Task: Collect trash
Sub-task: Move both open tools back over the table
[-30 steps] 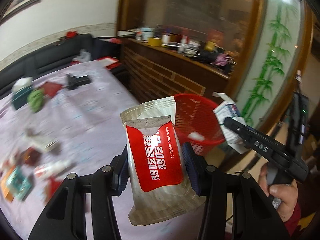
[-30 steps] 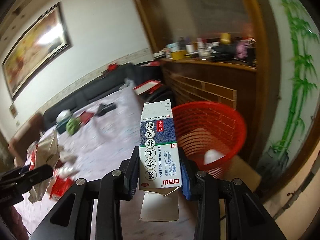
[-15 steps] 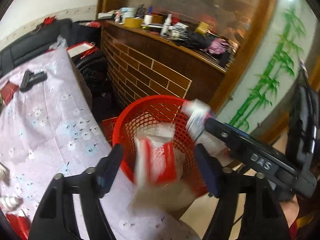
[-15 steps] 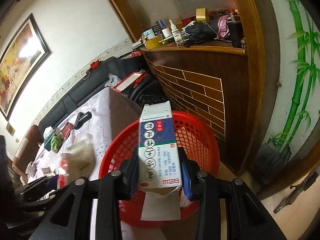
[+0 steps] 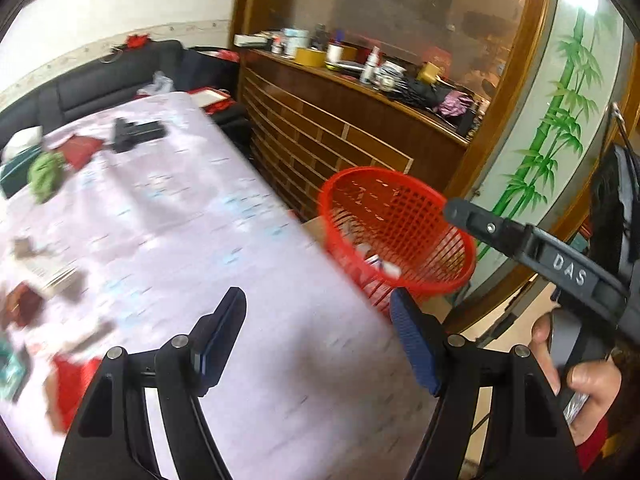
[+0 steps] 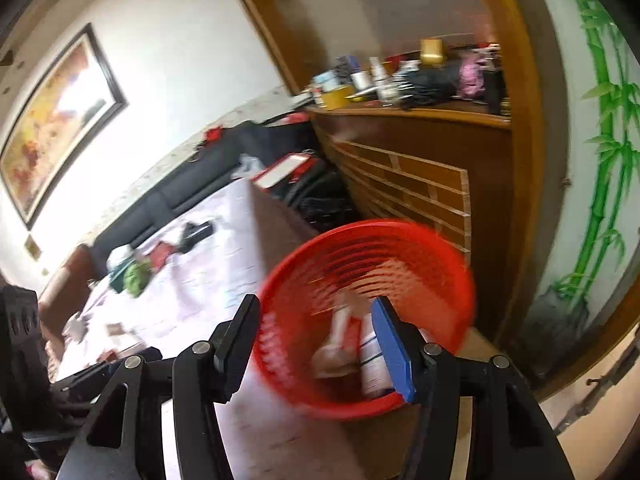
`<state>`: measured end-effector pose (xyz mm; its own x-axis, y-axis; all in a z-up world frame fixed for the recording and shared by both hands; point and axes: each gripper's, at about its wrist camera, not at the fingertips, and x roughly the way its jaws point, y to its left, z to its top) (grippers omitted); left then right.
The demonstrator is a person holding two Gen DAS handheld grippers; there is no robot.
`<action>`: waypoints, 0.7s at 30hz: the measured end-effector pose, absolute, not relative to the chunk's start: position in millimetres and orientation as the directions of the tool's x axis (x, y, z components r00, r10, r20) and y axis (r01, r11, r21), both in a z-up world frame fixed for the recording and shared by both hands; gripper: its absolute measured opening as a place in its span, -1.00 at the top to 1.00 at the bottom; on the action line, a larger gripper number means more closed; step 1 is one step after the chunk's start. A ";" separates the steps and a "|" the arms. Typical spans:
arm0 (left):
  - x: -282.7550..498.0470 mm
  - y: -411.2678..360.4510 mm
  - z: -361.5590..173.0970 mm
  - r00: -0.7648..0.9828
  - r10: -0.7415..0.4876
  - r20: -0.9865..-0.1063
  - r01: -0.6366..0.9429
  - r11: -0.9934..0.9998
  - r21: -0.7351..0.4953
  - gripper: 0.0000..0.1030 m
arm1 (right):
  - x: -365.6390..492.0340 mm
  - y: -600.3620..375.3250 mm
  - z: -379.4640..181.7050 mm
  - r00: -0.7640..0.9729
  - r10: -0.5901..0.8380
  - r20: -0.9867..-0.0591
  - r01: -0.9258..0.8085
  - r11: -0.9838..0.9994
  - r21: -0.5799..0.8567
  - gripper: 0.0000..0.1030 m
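A red mesh basket (image 5: 424,280) stands on the floor off the table's right end; it also shows in the right wrist view (image 6: 448,264). Dropped trash lies inside it: a white box (image 6: 372,364) and a blurred wet wipe packet (image 6: 340,340). My left gripper (image 5: 320,340) is open and empty above the table's right end, left of the basket. My right gripper (image 6: 316,332) is open and empty just above the basket's near rim; its arm (image 5: 560,268) also shows in the left wrist view.
The table (image 5: 168,216) has a pale floral cloth with scattered litter: a green crumpled thing (image 5: 46,172), red packets (image 5: 80,148), a black object (image 5: 134,134). A cluttered wooden sideboard (image 5: 360,120) stands behind the basket. A black sofa (image 5: 100,84) is beyond.
Both grippers opened and let go: the wet wipe packet and the white box fell into the red basket. The left gripper has swung back over the table.
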<state>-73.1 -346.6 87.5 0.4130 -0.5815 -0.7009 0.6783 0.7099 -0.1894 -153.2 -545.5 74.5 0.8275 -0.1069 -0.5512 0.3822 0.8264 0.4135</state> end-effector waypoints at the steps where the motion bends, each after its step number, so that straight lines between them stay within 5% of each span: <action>1: -75.6 -331.7 87.4 0.427 -0.573 -0.700 0.668 0.721 -0.183 -0.42 | -151.8 -538.4 75.1 0.831 -0.097 -0.547 0.371 0.830 0.417 -0.21; 12: -72.9 -172.4 88.5 0.538 -0.518 -0.665 0.532 0.821 -0.209 -0.42 | -108.5 -401.4 57.3 0.791 0.140 -0.595 0.145 0.903 0.405 -0.20; 21: 2.1 -60.3 69.8 0.603 -0.380 -0.701 0.335 0.919 -0.210 -0.42 | -90.7 -333.4 41.3 0.739 0.220 -0.637 0.048 0.926 0.375 -0.20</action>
<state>2.1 -60.3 69.8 0.6034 -0.3799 -0.7011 0.3346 0.9187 -0.2098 -90.7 -333.4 41.3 0.7388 0.2195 -0.6372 0.0483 0.9258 0.3750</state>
